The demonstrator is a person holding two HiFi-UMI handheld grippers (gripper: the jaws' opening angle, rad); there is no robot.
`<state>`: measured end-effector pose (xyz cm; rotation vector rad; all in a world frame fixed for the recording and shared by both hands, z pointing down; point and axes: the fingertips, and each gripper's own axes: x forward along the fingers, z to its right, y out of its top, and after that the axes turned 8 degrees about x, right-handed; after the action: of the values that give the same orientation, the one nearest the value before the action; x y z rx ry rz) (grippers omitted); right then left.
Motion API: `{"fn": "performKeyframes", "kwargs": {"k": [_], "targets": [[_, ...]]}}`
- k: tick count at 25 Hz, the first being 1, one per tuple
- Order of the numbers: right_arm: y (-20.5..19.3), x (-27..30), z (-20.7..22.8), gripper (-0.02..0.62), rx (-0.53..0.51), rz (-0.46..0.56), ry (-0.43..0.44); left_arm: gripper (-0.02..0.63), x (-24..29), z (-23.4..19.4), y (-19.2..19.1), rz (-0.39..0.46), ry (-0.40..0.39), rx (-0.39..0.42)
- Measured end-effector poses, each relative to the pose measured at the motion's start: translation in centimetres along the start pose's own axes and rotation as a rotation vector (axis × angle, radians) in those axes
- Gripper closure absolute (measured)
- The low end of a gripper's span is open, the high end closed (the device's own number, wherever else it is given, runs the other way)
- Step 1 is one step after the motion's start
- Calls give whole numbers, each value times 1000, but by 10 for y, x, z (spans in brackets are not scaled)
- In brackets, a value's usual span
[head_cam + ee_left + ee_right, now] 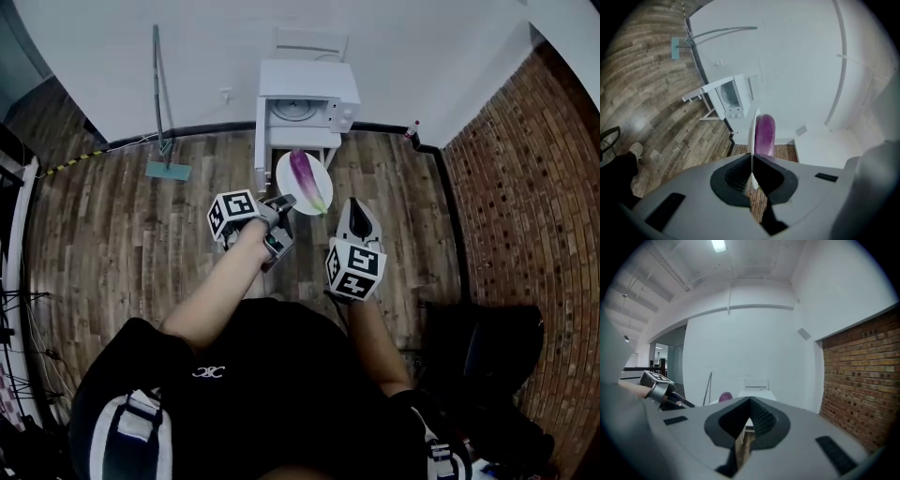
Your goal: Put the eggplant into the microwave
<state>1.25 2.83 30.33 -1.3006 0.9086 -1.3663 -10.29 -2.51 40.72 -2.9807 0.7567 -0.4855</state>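
Observation:
A white plate (292,167) carries a purple eggplant (307,180), held out over the wooden floor. My left gripper (284,202) is shut on the plate's near rim. In the left gripper view the plate (753,136) shows edge-on between the jaws, with the eggplant (765,135) on its right face. The white microwave (309,99) stands on a white stand against the far wall, its door open to the left and the turntable showing. My right gripper (358,212) hovers right of the plate, shut and empty. The right gripper view shows the eggplant (725,397) and the left gripper (658,385) at left.
A long-handled floor squeegee (166,167) leans on the wall left of the microwave. A brick wall (525,187) closes the right side. A small bottle (411,131) stands in the far corner. A black chair (492,361) sits at the lower right.

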Motion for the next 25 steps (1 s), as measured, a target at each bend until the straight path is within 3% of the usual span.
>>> {"fn": "performKeyframes", "kwargs": {"k": [14,18,25], "targets": [[-7,82,12,589,3,-33,16,591,56,-18,48,-11,18,-24],[2,128,22,589,-13,-45,66,591,92,-17,74,40,3,-79],[23,239,50,589,-55,-39,190,591,169,-19,132,156,33,-74]]}}
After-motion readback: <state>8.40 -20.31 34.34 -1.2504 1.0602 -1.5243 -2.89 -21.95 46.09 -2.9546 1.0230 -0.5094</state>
